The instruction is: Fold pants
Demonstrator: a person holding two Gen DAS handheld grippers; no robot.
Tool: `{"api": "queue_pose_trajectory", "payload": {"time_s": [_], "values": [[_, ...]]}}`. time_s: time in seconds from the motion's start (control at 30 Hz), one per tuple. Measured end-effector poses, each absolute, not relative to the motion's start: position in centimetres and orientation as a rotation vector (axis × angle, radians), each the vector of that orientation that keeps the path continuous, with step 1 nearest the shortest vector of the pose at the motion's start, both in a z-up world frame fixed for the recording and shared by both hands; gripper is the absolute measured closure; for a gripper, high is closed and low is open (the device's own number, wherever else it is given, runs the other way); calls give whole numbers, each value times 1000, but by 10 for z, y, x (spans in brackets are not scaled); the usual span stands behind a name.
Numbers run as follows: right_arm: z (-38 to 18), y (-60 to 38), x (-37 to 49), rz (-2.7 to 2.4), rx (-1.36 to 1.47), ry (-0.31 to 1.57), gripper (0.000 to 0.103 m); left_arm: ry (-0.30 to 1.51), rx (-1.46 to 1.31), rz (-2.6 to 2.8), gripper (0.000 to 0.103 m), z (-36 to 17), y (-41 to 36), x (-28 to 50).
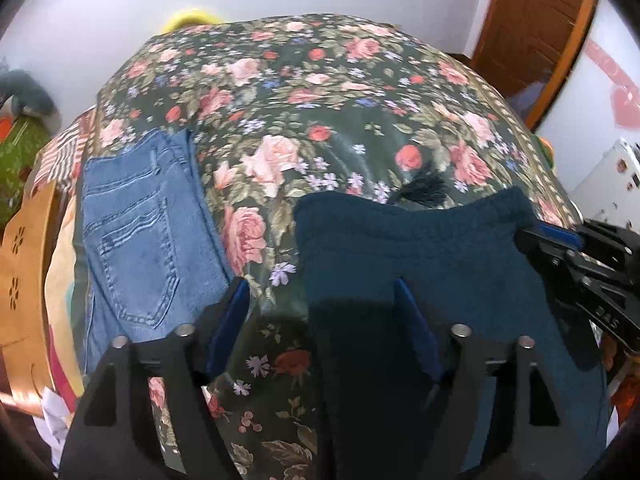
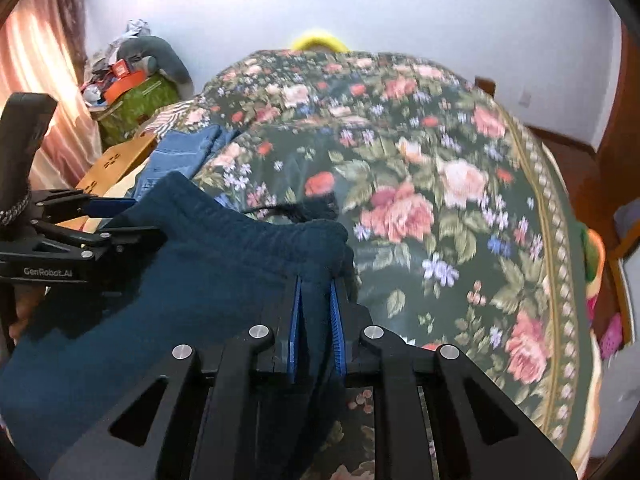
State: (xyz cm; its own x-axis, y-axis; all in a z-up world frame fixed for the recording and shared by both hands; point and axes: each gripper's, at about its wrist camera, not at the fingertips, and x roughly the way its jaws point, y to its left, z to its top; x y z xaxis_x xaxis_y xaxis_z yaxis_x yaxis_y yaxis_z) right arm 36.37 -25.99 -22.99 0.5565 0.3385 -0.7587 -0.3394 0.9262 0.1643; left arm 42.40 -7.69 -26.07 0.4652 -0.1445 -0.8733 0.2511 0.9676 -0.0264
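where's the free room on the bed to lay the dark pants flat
The floral bedspread is bare beyond the teal pants' waistband and out to its right border. A narrower bare strip lies between the pants and the folded jeans. The left edge is crowded: jeans, striped cloth, wooden board.

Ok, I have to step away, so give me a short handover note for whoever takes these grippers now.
Right gripper: shut on the dark blue pants at the waistband's right end.
Left gripper: jaws open astride the waistband's left edge, not yet pinching.
Pants lie on the floral bedspread; folded jeans lie to their left.
Done: right grasp. Left: close the left gripper, then fold; no fold visible yet.
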Motion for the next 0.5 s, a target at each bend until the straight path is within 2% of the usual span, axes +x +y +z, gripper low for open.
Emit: {"api": "queue_pose_trajectory", "payload": {"time_s": [0.2, 0.27, 0.3, 0.33, 0.4, 0.47, 0.5], "values": [[-196, -257, 345, 377, -68, 870, 86, 1003, 141, -203, 26, -231, -71, 403], [-181, -258, 334, 385, -63, 836, 72, 985, 142, -224, 24, -219, -69, 393], [-172, -259, 327, 388, -58, 813, 58, 975, 140, -231, 21, -212, -67, 388], [-166, -258, 321, 390, -55, 791, 51, 964, 134, -232, 19, -205, -65, 381], [-157, -258, 310, 399, -55, 768, 50, 943, 126, -224, 6, -195, -60, 370], [-153, -257, 300, 406, -46, 766, 49, 919, 118, -210, 3, -187, -55, 355], [-152, -258, 293, 407, -32, 766, 45, 919, 118, -207, 3, -186, -53, 350]]}}
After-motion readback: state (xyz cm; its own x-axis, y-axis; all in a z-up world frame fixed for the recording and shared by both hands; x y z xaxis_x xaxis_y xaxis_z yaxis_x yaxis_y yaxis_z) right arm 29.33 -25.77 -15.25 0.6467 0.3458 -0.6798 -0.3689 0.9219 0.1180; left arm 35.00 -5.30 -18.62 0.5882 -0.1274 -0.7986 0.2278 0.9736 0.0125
